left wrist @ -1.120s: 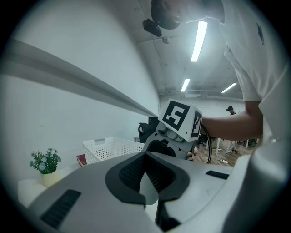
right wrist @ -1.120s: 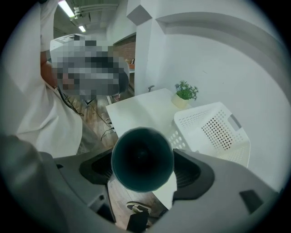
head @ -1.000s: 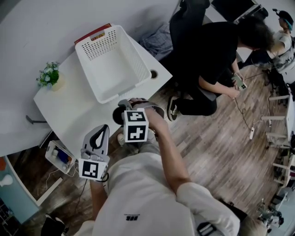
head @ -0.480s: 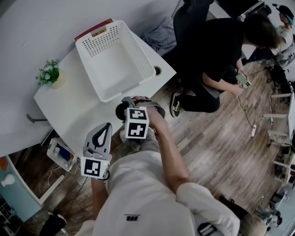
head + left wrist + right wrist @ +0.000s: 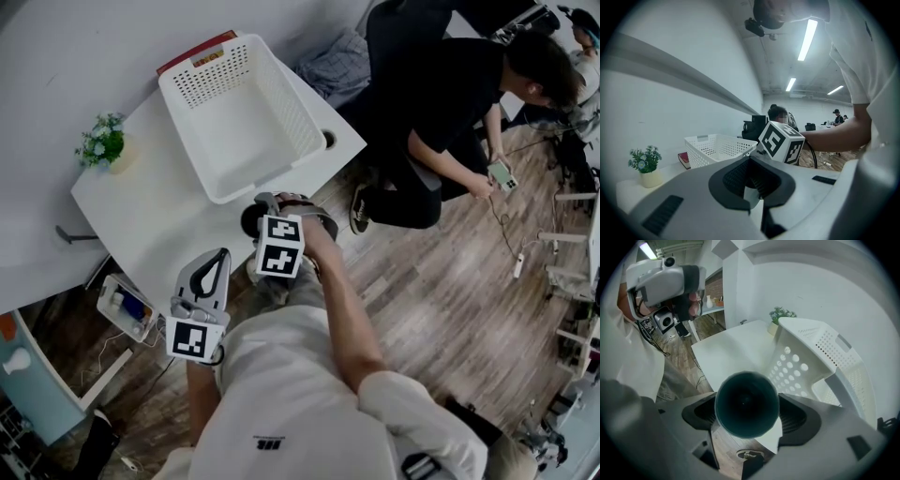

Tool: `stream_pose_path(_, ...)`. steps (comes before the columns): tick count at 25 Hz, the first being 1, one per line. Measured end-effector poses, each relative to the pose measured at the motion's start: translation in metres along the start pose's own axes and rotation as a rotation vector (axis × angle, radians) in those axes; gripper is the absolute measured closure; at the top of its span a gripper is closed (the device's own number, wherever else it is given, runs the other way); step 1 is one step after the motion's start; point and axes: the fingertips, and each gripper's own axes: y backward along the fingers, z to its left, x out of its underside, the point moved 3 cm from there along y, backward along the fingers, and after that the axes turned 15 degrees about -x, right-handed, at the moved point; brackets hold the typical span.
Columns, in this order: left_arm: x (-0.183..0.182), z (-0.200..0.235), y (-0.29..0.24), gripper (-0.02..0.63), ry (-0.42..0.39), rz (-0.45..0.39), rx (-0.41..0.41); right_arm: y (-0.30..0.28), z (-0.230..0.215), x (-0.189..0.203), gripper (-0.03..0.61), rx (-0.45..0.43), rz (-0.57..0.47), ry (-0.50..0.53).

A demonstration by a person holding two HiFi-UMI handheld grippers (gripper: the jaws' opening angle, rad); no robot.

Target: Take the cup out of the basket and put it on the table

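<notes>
My right gripper (image 5: 260,214) is shut on a dark teal cup (image 5: 249,221), held in the air at the near edge of the white table (image 5: 150,216). In the right gripper view the cup's (image 5: 746,404) round end fills the space between the jaws, with floor below it and the tabletop (image 5: 736,352) beyond. The white perforated basket (image 5: 246,122) stands on the table behind, empty as far as I can see. My left gripper (image 5: 212,270) hangs off the table's near corner, shut with nothing in it; its jaws (image 5: 752,185) point toward the basket (image 5: 717,145).
A small potted plant (image 5: 101,146) stands at the table's left corner and a red book (image 5: 192,52) lies behind the basket. A cable hole (image 5: 329,141) is near the right corner. A seated person (image 5: 450,103) is right of the table. A bin (image 5: 127,305) hangs below.
The right gripper and cup have barely shifted against the table. The head view has drifted slightly, so the table and basket sit a little up and right in the picture.
</notes>
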Motion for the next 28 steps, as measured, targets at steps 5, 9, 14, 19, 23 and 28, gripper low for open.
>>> stream_pose_path(5, 0.002, 0.002, 0.004, 0.604, -0.002, 0.009, -0.003, -0.007, -0.002, 0.000, 0.186, 0.013, 0.000, -0.017)
stream_pose_path(9, 0.003, 0.005, 0.007, 0.604, -0.001, 0.010, -0.009, -0.013, -0.004, 0.000, 0.186, 0.017, 0.003, -0.018)
stream_pose_path(14, 0.007, 0.009, 0.009, 0.604, 0.001, 0.018, -0.014, -0.022, -0.005, -0.001, 0.186, 0.027, 0.011, -0.016)
stream_pose_path(19, 0.007, 0.011, 0.011, 0.604, 0.005, 0.014, -0.022, -0.031, -0.003, -0.001, 0.186, 0.024, 0.013, -0.010)
stream_pose_path(23, 0.009, 0.012, 0.013, 0.604, 0.004, 0.017, -0.024, -0.034, -0.003, -0.003, 0.186, 0.022, 0.002, -0.007)
stream_pose_path(28, 0.012, 0.011, 0.015, 0.604, 0.005, 0.021, -0.023, -0.036, -0.002, -0.006, 0.184, 0.022, -0.021, -0.008)
